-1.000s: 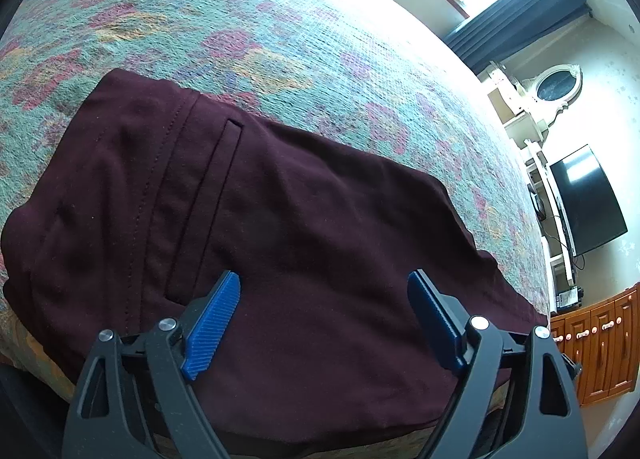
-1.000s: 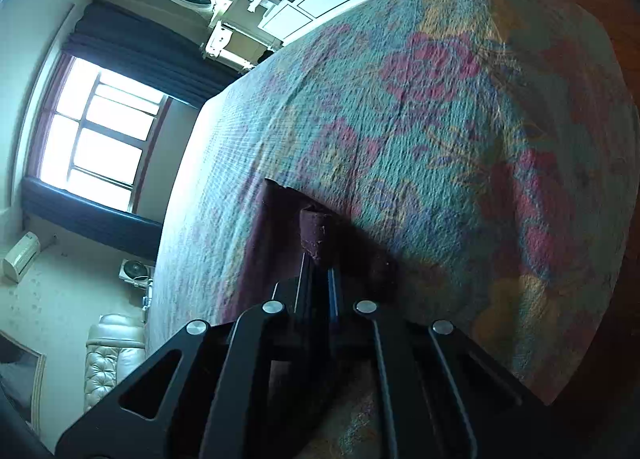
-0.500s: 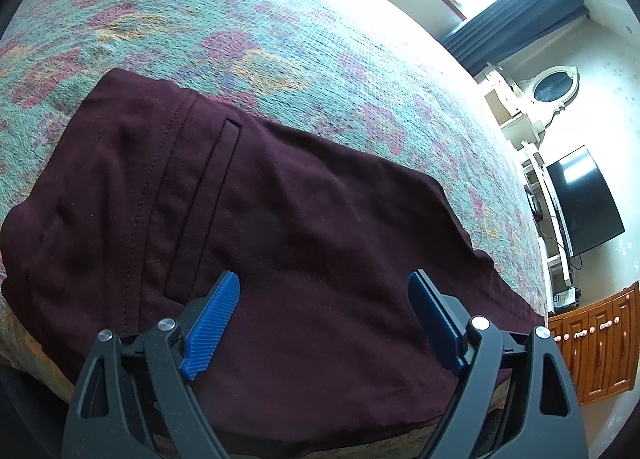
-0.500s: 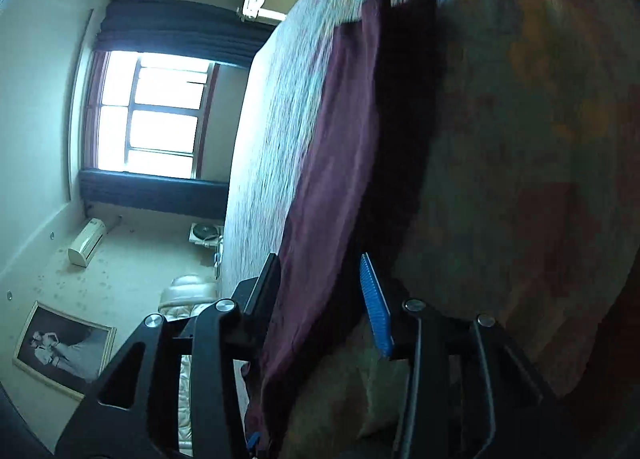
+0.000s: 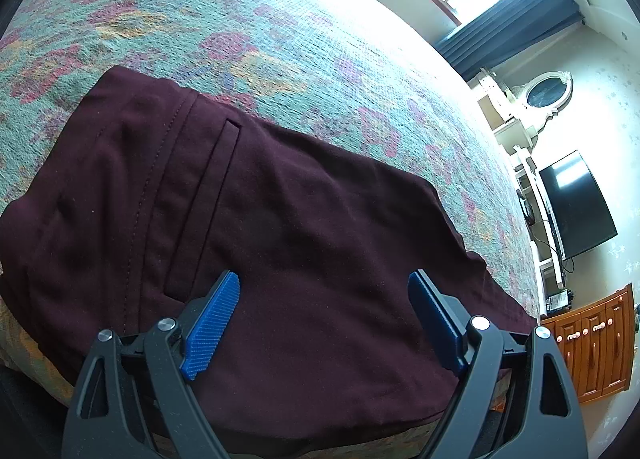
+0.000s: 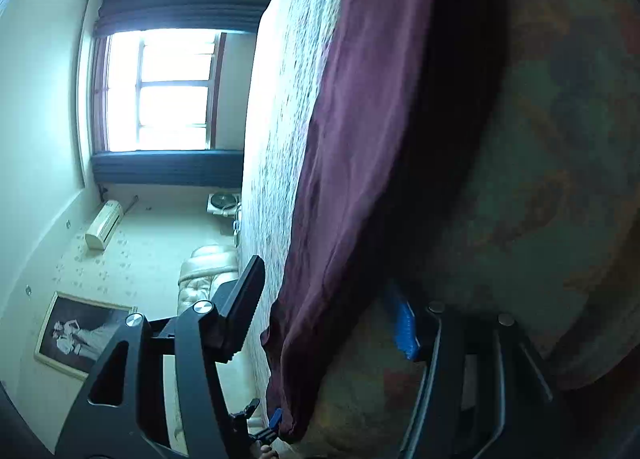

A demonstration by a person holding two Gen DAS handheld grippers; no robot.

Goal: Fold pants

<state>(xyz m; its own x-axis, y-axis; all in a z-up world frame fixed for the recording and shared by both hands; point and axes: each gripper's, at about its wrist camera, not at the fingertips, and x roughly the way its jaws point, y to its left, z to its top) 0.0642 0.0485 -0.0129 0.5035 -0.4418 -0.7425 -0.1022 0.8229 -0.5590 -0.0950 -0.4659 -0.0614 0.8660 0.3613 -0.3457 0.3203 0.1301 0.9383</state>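
Lying folded on the bed [image 5: 280,19], the pants [image 5: 280,239] look nearly done; left gripper [image 5: 324,319] gapes empty at six o'clock, right gripper [image 6: 328,311] has just been opening, pads off the cloth.

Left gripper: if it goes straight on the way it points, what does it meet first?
Most likely the dark maroon folded pants lying on the floral bedspread. The left gripper stands open just above that fabric, nothing between its blue pads; depth is hard to judge.
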